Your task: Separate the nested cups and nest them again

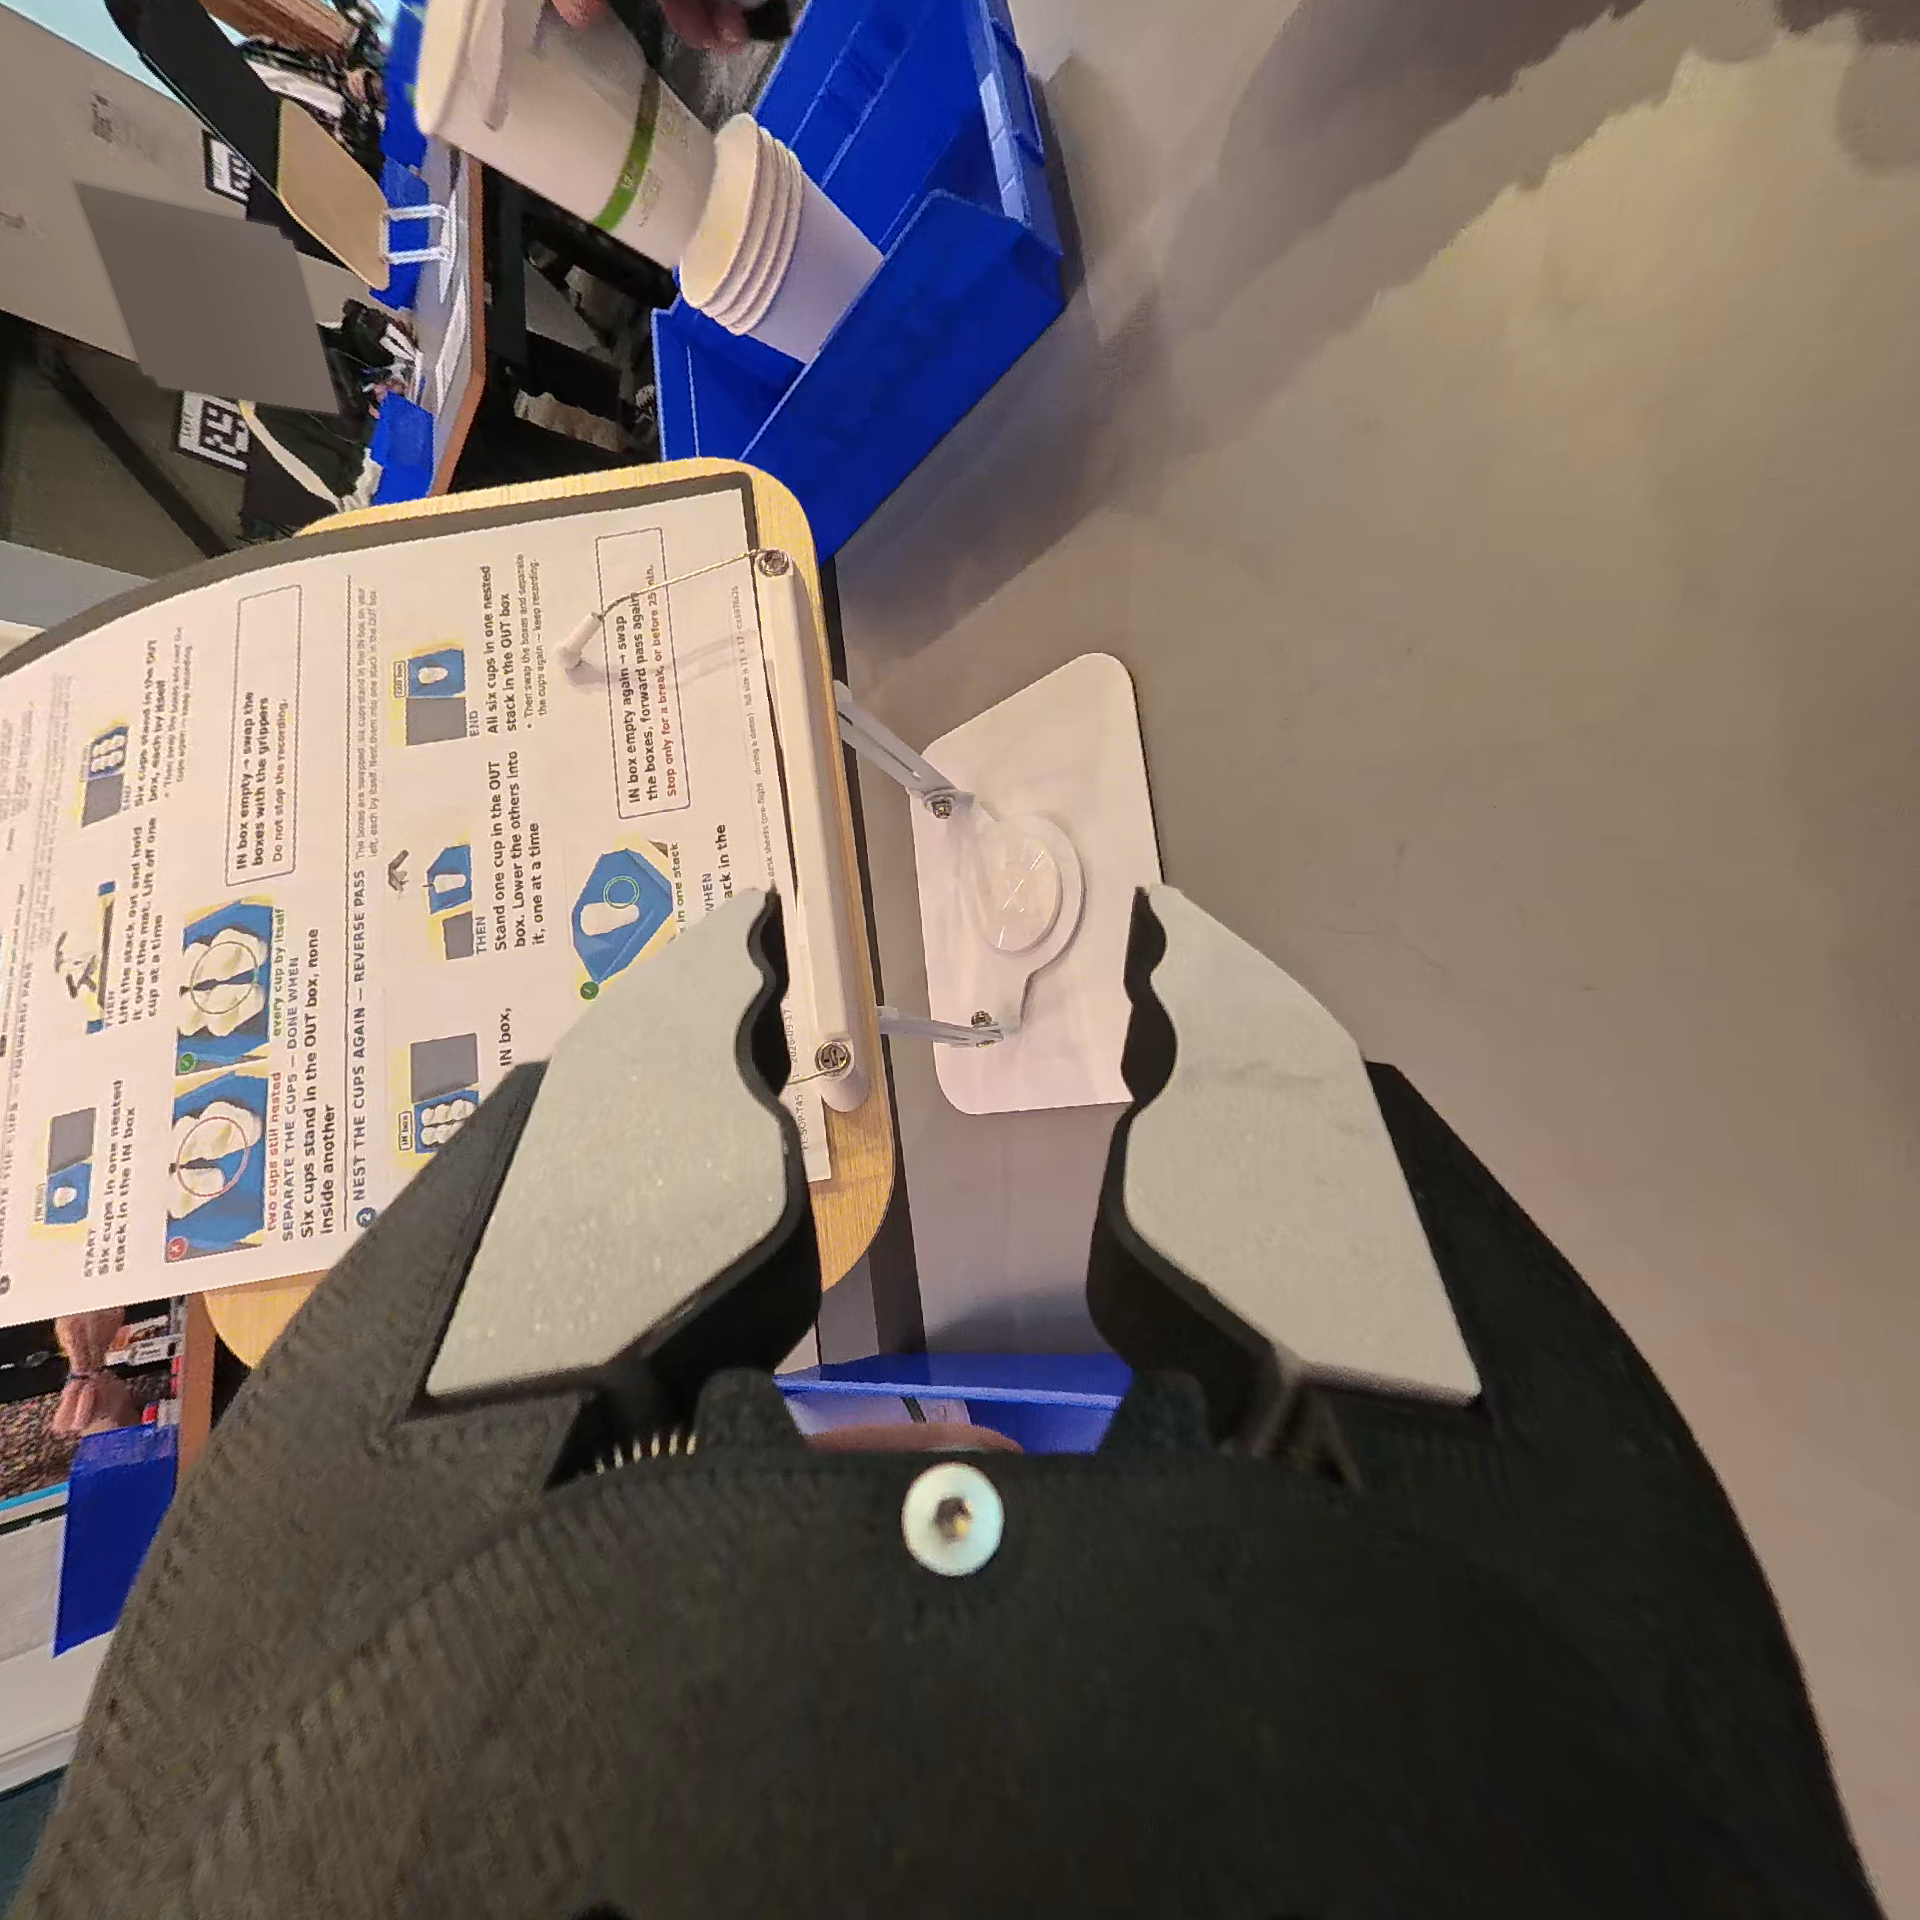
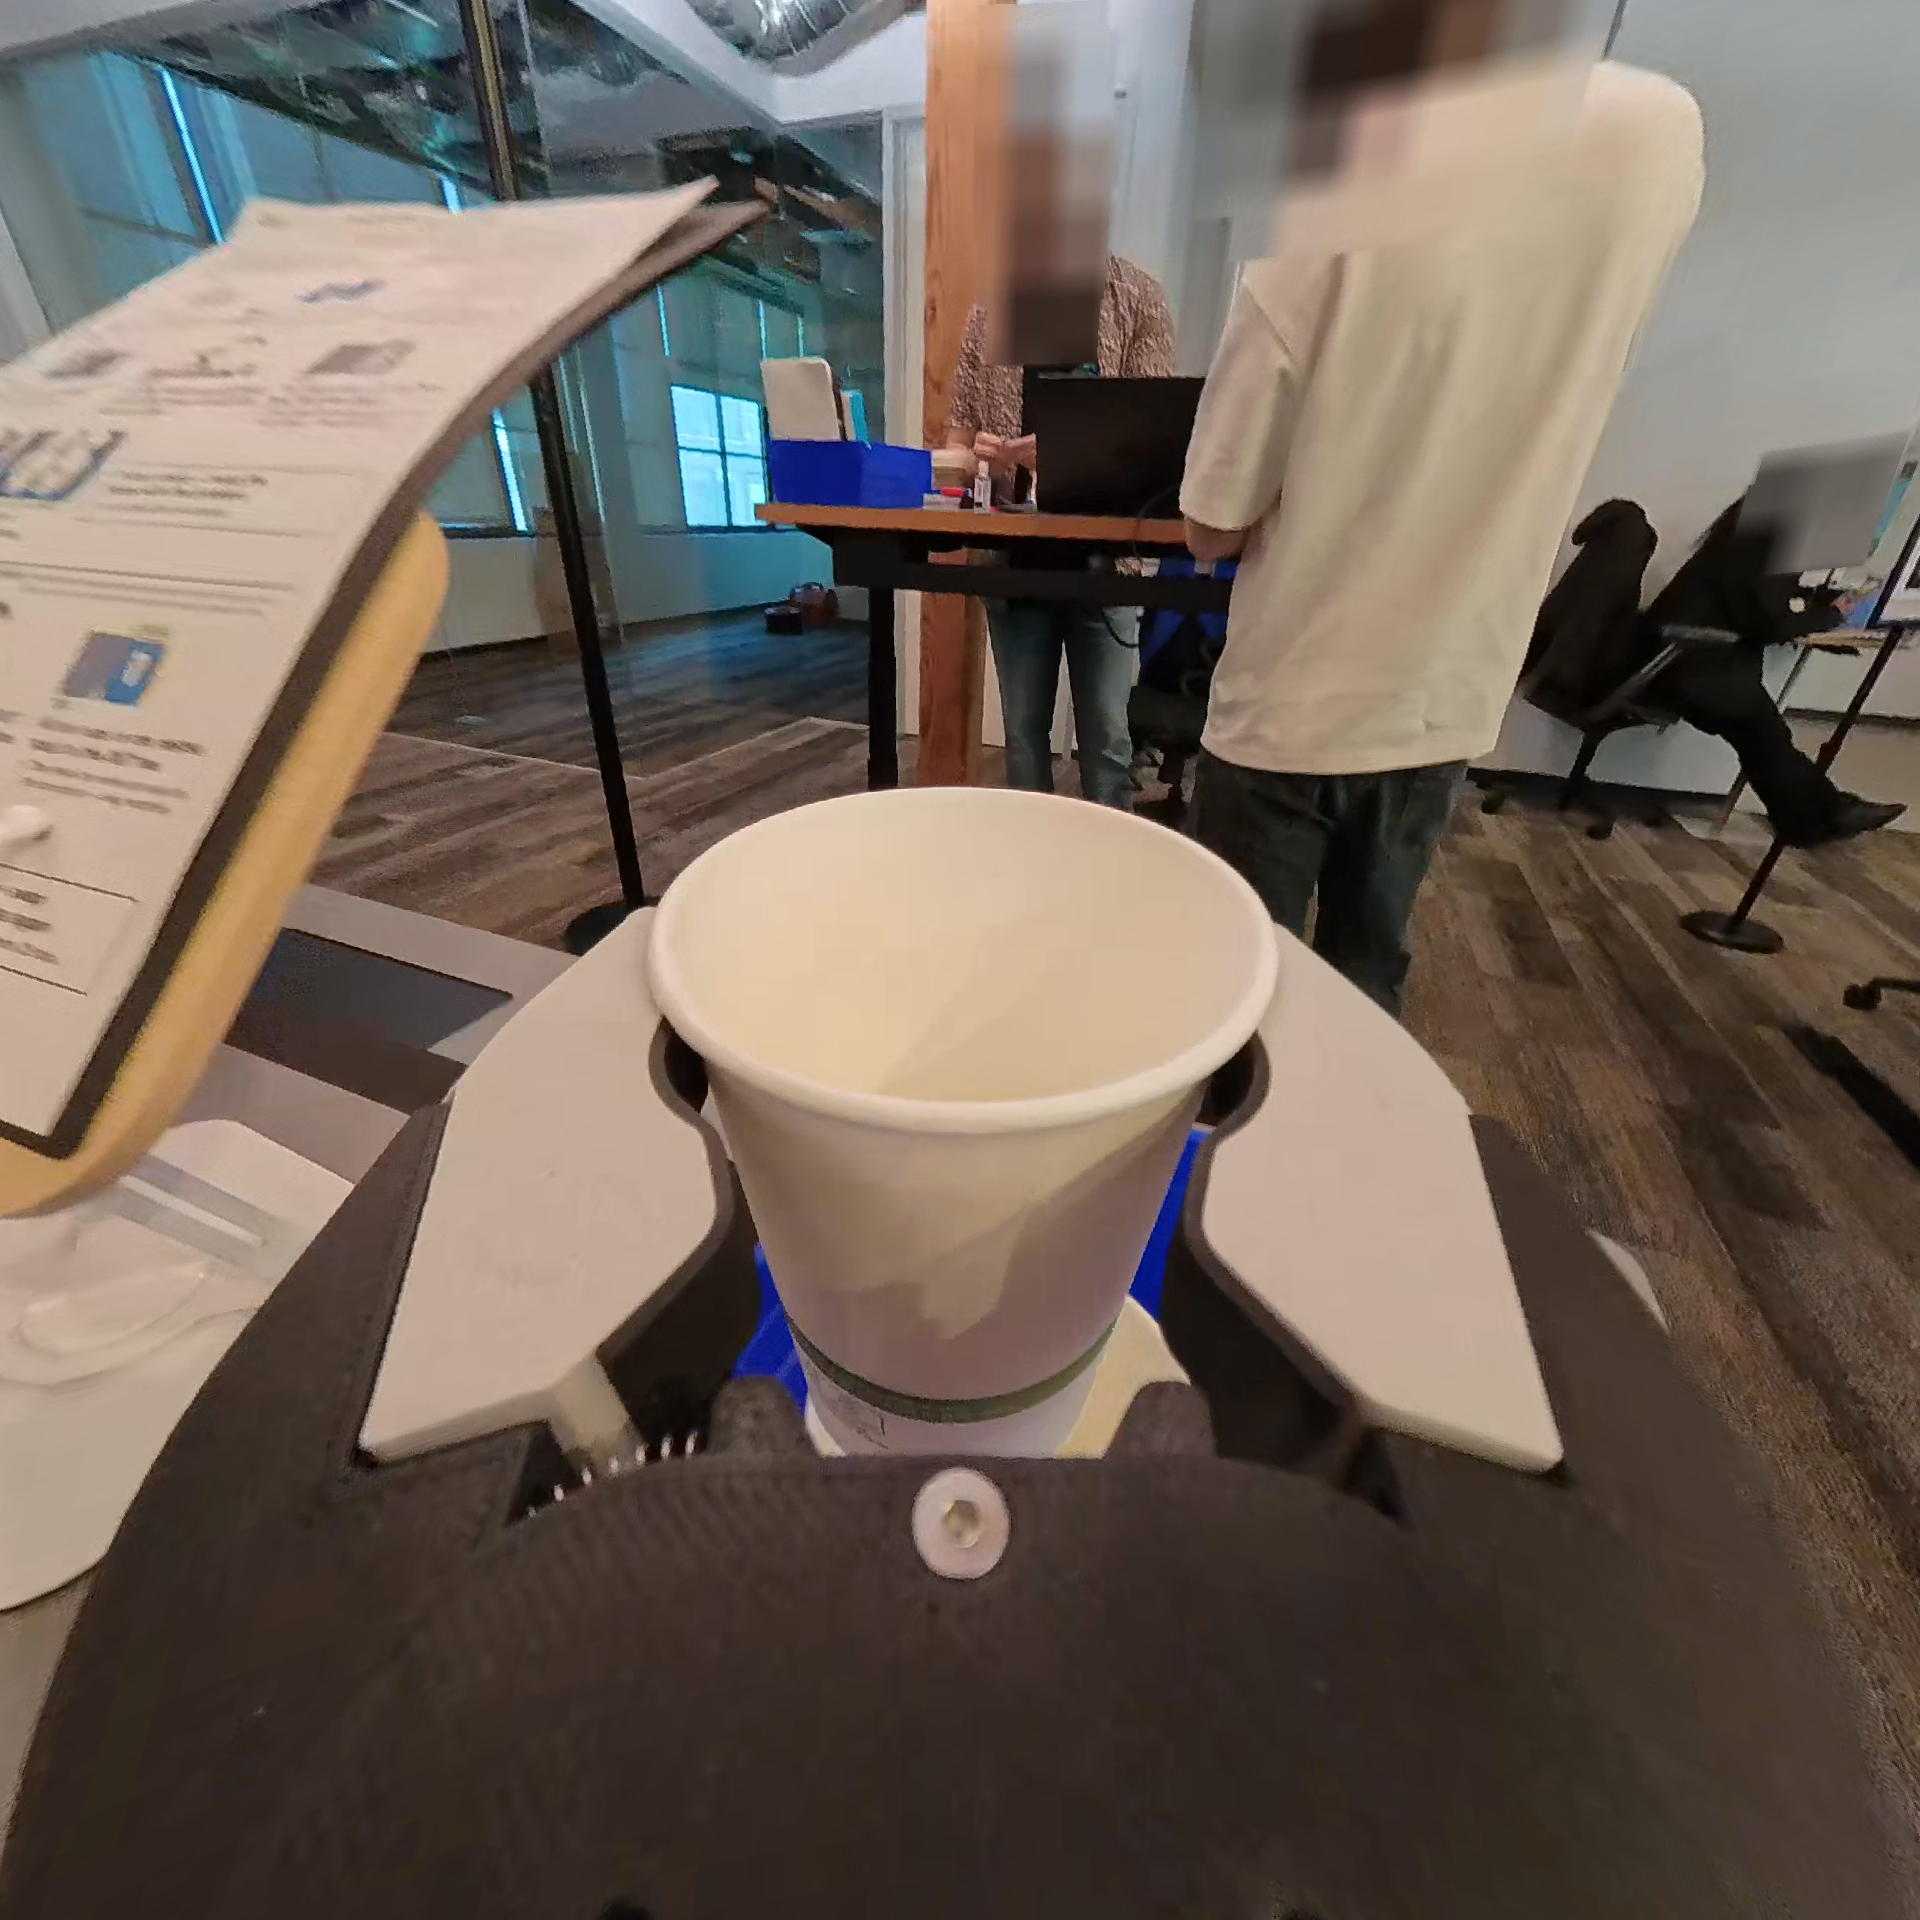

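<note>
Between the right hand-held gripper (image 2: 961, 1049) fingers — white cup (image 2: 956, 1101), clamped upright.

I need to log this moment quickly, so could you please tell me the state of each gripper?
Left gripper: jaws open, holding nothing.
Right gripper: closed on a white paper cup just below its rim.

Left gripper (image 1: 956, 997) hung over grey table (image 1: 1507, 727), fingers (image 1: 644, 1143) wide apart, nothing between them. Beyond fingertips: white stand base (image 1: 1081, 748) on table, carrying tilted wooden board (image 1: 831, 831) with printed instruction sheet (image 1: 416, 831). Blue bins (image 1: 914, 312) farther off, along table edge. Stack of white paper cups (image 1: 644, 177) with green band held in air above bins, tipped sideways, rims toward bins; what held it was cut off at frame top.
</note>
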Available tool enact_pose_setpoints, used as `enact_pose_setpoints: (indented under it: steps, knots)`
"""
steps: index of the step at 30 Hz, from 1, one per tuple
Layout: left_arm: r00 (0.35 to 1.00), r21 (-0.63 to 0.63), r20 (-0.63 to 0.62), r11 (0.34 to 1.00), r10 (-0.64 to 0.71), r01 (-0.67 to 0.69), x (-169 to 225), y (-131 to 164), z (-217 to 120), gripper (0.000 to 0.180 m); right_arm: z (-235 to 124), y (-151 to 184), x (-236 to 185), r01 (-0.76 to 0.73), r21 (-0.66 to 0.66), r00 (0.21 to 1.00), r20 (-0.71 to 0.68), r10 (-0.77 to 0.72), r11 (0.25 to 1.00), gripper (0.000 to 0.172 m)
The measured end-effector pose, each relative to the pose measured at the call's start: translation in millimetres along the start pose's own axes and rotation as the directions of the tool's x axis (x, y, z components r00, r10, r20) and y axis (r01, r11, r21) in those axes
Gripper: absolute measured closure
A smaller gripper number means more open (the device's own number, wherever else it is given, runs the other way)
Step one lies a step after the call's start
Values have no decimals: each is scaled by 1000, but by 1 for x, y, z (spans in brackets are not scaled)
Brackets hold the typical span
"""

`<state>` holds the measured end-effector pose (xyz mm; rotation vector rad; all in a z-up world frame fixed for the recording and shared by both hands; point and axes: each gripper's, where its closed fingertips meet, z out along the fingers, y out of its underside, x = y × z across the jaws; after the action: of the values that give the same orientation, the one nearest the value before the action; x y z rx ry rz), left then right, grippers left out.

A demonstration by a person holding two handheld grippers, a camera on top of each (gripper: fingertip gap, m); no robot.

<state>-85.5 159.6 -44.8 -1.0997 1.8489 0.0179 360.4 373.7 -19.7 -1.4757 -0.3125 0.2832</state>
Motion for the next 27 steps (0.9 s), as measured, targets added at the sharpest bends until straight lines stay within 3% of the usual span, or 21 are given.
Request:
enact_pose_setpoints:
  steps: [1,9,15,22,27]
  knots:
    - [1000,-2,-1,1000,-1,1,0,1,0,118,1,7,3,-3,-8,1000,-2,3,1000,73]
    - [1000,-14,-7,1000,-3,3,0,4,2,119,5,39,12,9,-64,1000,-1,-9,998,71]
    - [1000,-25,-19,1000,-2,2,2,5,3,119,5,35,4,8,-53,1000,29,-7,999,57]
    - [1000,-26,-18,1000,-3,2,2,5,2,120,-3,23,10,-23,-8,1000,15,23,1000,61]
    - [1000,-55,2,998,-28,28,-4,17,-1,120,-5,5,1,38,13,999,3,-38,999,66]
